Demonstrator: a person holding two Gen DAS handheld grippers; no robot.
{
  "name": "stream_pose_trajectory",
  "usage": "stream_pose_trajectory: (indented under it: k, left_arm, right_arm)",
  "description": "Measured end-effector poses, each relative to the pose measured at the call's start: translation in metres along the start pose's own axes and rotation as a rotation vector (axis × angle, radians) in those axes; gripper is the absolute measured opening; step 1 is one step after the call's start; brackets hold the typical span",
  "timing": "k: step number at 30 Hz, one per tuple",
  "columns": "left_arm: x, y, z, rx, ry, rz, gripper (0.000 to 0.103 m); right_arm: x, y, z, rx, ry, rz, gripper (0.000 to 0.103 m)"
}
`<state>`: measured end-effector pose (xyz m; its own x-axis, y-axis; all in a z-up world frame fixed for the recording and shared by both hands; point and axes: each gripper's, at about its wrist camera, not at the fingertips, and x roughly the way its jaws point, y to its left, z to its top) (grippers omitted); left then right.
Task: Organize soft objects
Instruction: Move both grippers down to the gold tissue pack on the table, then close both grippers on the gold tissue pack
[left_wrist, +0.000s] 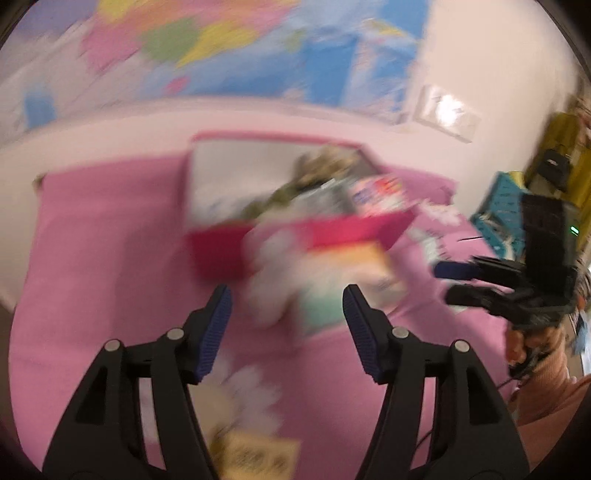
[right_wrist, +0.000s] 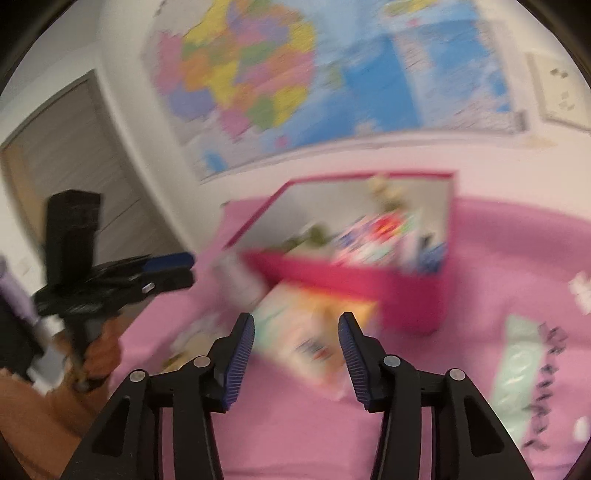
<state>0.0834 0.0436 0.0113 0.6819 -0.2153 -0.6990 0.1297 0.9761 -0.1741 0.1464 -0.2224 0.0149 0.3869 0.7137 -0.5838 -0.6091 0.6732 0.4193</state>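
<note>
Left wrist view: heavy motion blur. Left gripper (left_wrist: 286, 295) jaws apart, nothing between them. Dead ahead at 12 o'clock, a soft pastel packet (left_wrist: 343, 280) lies on the pink cloth (left_wrist: 110, 258), touching or just beside the front wall of the pink storage box (left_wrist: 221, 251); blur hides which. A white fluffy item (left_wrist: 273, 273) overlaps the packet's left edge. The box already holds soft things: an olive-green plush (left_wrist: 295, 184) and a colourful pack (left_wrist: 380, 192). Right gripper (left_wrist: 447, 280) sits at 3 o'clock, jaws look nearly together, empty.

Risk here: both grippers converge on the same packet, so a collision looks likely. The fluffy item could get pinched along with the packet.

Right wrist view: also blurred. Right gripper (right_wrist: 297, 325) jaws apart, empty, aimed at the same packet (right_wrist: 314, 332) at 12 o'clock. Box (right_wrist: 351, 288) just behind it. A mint-green wrapper (right_wrist: 521, 380) lies at 3 o'clock, well apart from the box. Left gripper (right_wrist: 188, 267) at 9 o'clock, edge-on, so I cannot tell its gap from here. World map (right_wrist: 314, 85) on the wall behind.

Risks: packet is flat and limp, so a corner grip may let it fold and slip out. Lifting low could snag it on the box's front wall and shove the box. Moving this fast makes alignment poor.
</note>
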Motion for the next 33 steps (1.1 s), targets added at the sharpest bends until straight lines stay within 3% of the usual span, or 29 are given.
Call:
stream_pose_trajectory:
  k: [5, 9, 14, 20, 23, 28, 33]
  left_arm:
    - [0.008, 0.045, -0.046, -0.113, 0.118, 0.043, 0.064]
    - [0.01, 0.057, -0.079, -0.176, 0.192, -0.031, 0.064]
    - [0.007, 0.062, -0.095, -0.214, 0.219, -0.098, 0.064]
    - [0.013, 0.058, -0.108, -0.217, 0.271, -0.15, 0.057]
    - [0.016, 0.049, -0.109, -0.224, 0.284, -0.214, 0.057]
    - [0.026, 0.025, -0.105, -0.183, 0.294, -0.279, 0.057]
    - [0.043, 0.001, -0.097, -0.138, 0.297, -0.295, 0.055]
  right_arm:
    - [0.039, 0.034, -0.032, -0.025, 0.144, 0.111, 0.048]
    - [0.077, 0.062, -0.056, -0.019, 0.257, 0.212, 0.048]
    - [0.112, 0.094, -0.073, -0.031, 0.347, 0.281, 0.046]
    - [0.133, 0.101, -0.079, 0.021, 0.367, 0.314, 0.038]
    - [0.136, 0.099, -0.08, 0.036, 0.359, 0.304, 0.034]
    - [0.128, 0.08, -0.075, 0.08, 0.319, 0.259, 0.034]
    - [0.109, 0.048, -0.071, 0.132, 0.275, 0.183, 0.034]
